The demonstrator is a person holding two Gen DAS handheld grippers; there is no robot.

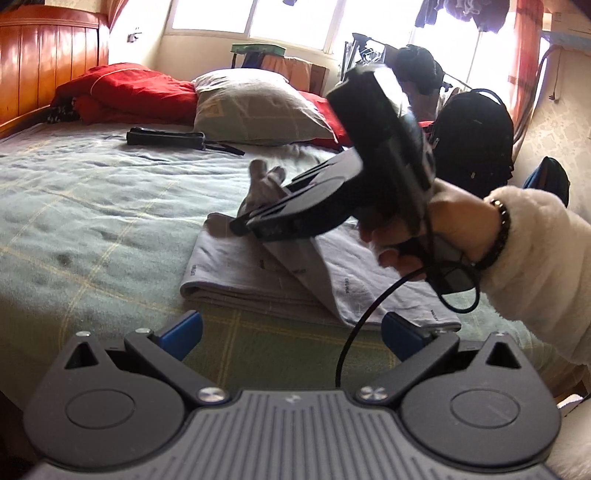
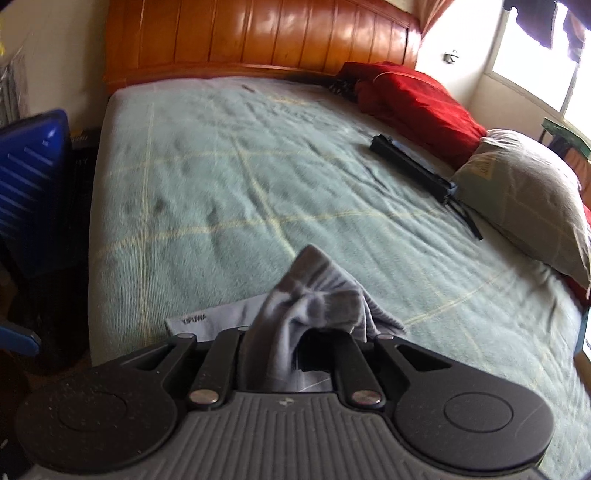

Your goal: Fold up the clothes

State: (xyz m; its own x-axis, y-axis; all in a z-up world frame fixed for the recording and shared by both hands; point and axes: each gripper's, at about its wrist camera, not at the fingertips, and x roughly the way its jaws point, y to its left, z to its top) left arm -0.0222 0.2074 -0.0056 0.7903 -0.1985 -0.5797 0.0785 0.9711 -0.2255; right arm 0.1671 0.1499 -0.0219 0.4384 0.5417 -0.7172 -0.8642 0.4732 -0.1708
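Mostly the bed (image 2: 229, 192) fills both views: a wide mattress under a pale green blanket crossed by thin yellow lines, rumpled and softly lit. At its head stands an orange wooden headboard (image 2: 258, 35). Beside the headboard lies a red quilt (image 2: 413, 96), and next to that on the bed a grey pillow (image 2: 528, 199), with a long black pouch (image 2: 413, 164) just in front of the pillow. Off the bed's edge opposite the pillow sits a blue suitcase (image 2: 31, 192). Bright windows (image 1: 288, 18) glow beyond the bed, with a black backpack (image 1: 476, 136) near them.

A grey garment (image 1: 258, 280), partly folded, lies on the bed near its front edge. The right gripper (image 1: 240, 223) is clamped on a bunched fold of that garment, lifting one layer off the rest; in its own view cloth spills up between the closed fingers. The left gripper (image 1: 291, 330) hangs over the bed just short of the garment, blue pads (image 1: 183, 330) spread wide, holding nothing.
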